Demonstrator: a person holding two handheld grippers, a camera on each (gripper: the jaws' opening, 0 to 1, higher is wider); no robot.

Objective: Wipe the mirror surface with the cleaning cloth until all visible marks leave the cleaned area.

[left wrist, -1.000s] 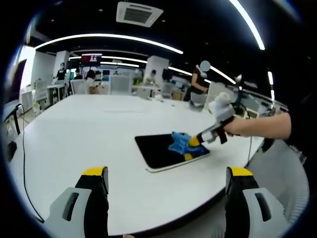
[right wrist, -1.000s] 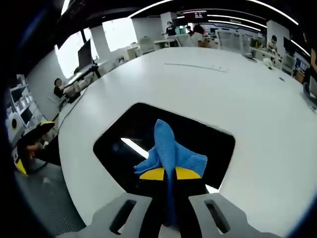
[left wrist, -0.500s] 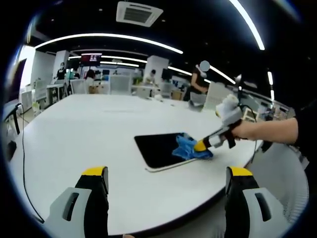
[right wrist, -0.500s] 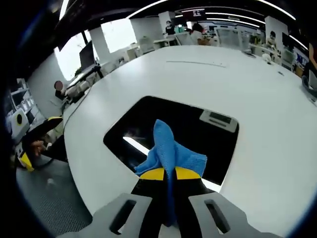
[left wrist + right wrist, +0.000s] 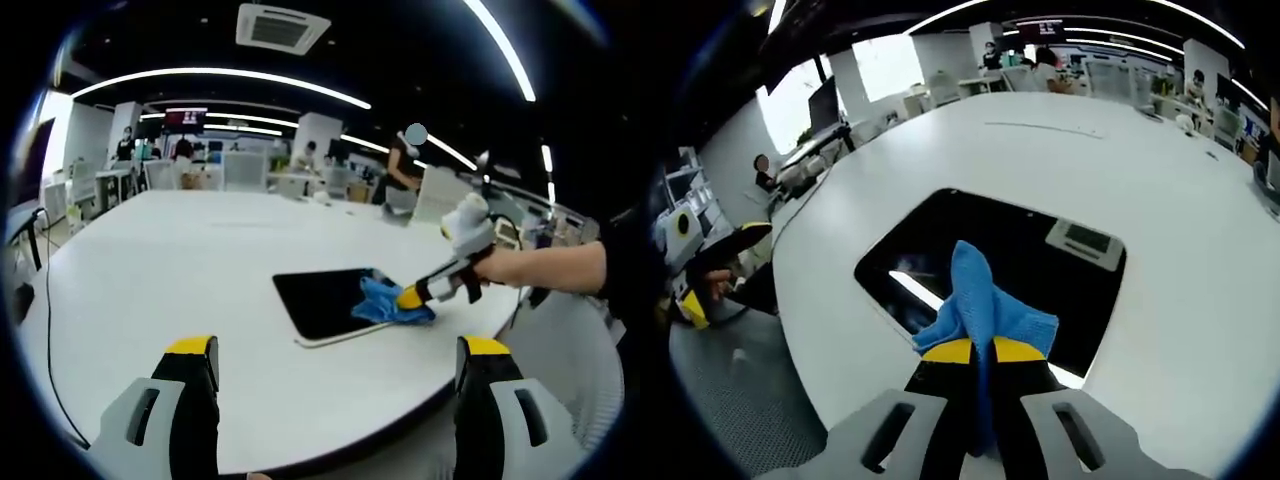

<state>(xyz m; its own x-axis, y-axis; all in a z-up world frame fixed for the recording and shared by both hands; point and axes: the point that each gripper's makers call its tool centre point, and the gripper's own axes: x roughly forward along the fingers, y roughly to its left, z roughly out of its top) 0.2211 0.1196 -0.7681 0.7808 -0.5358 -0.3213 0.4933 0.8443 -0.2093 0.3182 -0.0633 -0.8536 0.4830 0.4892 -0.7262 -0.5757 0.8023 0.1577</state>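
A dark rectangular mirror [image 5: 325,300] [image 5: 970,250] lies flat on the white table [image 5: 150,270], reflecting ceiling lights. My right gripper [image 5: 977,352] [image 5: 408,297] is shut on a blue cleaning cloth [image 5: 980,305] [image 5: 385,303], which rests on the mirror's near right edge in the left gripper view. A person's hand holds that gripper. My left gripper [image 5: 335,350] stands open near the table's front edge, well short of the mirror, with nothing between its yellow-tipped fingers.
The large white table [image 5: 1160,200] stretches far beyond the mirror. Chairs, desks and several people [image 5: 400,165] are at the back of the office. A cable [image 5: 50,330] hangs off the table's left edge. The left gripper [image 5: 700,285] appears at the left beyond the table edge.
My right gripper has dragged the cloth rightward across the mirror to its right edge, seen from the left gripper view. My left gripper has stayed put.
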